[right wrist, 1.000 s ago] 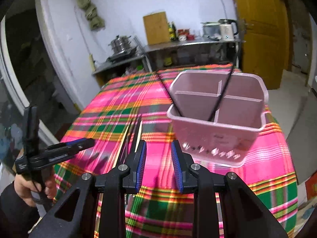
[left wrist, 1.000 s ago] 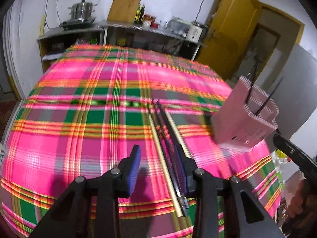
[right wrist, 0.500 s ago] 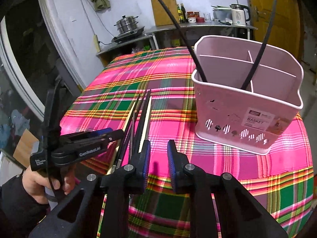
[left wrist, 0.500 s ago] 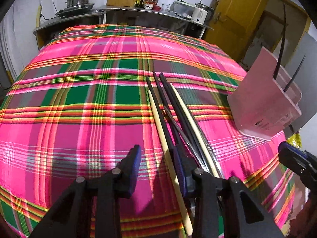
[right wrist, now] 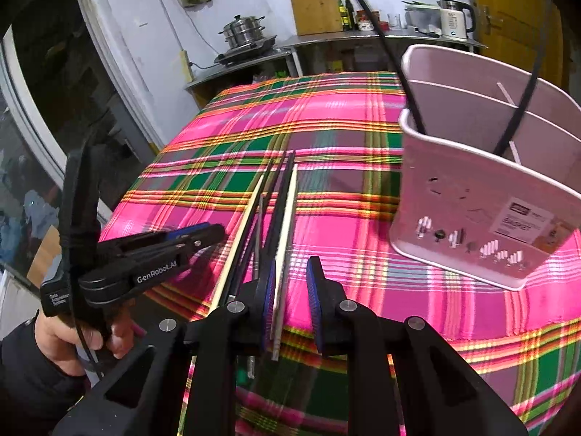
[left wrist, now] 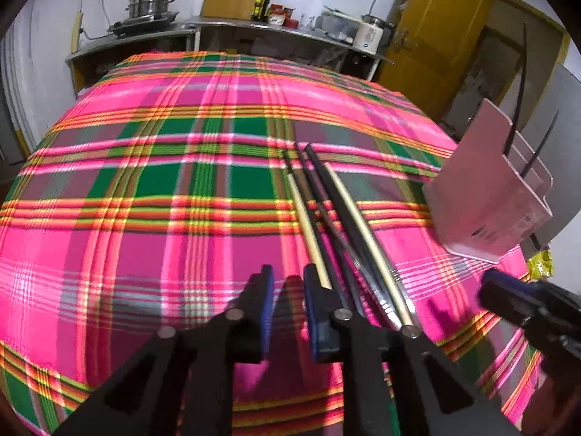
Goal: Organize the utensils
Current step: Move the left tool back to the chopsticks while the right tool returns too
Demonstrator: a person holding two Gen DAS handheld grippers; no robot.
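Several chopsticks (left wrist: 326, 210), black and pale, lie side by side on the plaid tablecloth (left wrist: 145, 254). My left gripper (left wrist: 288, 290) hangs low just left of their near ends. Its jaws are closing with only cloth between them. In the right wrist view the same chopsticks (right wrist: 276, 196) run toward my right gripper (right wrist: 292, 290). It is open, with the near end of a pale chopstick (right wrist: 287, 218) between its jaws, close to the left pad. A pink divided basket (right wrist: 472, 200) (left wrist: 486, 196) stands to the right, holding two black chopsticks (right wrist: 410, 83).
A hand (right wrist: 72, 330) holds the left gripper (right wrist: 214, 232) at the table's near left corner. The right gripper (left wrist: 501, 290) shows blurred at the right. A counter (left wrist: 254, 32) with a steamer pot (left wrist: 149, 0) and a kettle (right wrist: 454, 18) stands behind; a yellow door (left wrist: 435, 36) lies beyond.
Both grippers have come down closer to the near ends of the chopsticks. Both pairs of jaws have narrowed. The pale chopstick's end now lies between the right jaws.
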